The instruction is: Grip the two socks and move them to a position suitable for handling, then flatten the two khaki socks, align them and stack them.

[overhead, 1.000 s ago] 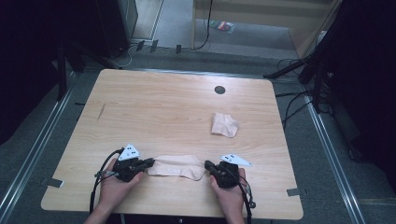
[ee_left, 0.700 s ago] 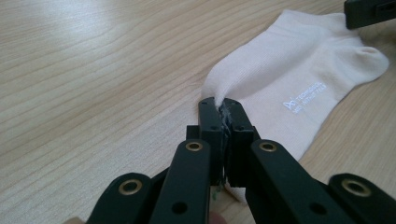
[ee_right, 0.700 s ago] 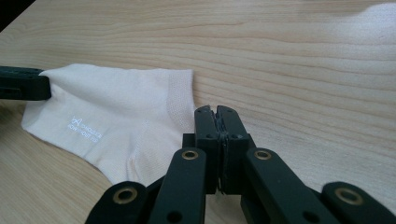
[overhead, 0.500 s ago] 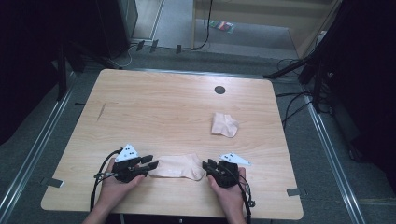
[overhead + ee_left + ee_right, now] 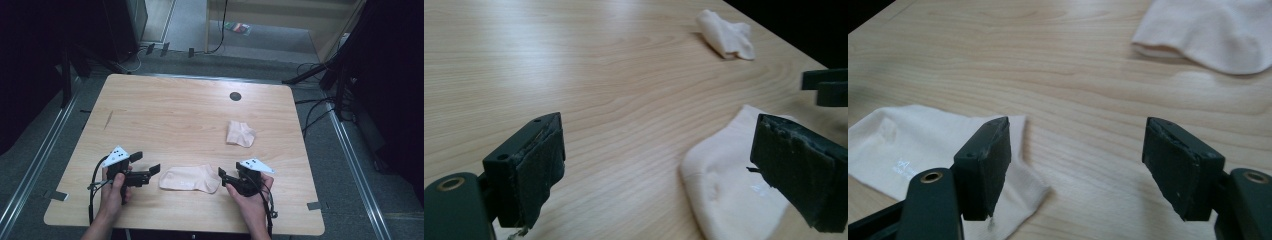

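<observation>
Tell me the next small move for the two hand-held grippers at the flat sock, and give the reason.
Probably bring the right hand-held gripper forward and close it on the near end of the flat cream cotton sock. Its jaws stand open with nothing between them, one just over the sock's edge. The left hand-held gripper is also open beside the other end, so neither holds the sock yet.

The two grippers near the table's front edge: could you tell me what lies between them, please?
A flat cream sock lies between the left gripper and the right gripper, both open at its ends, as the high view shows.
</observation>
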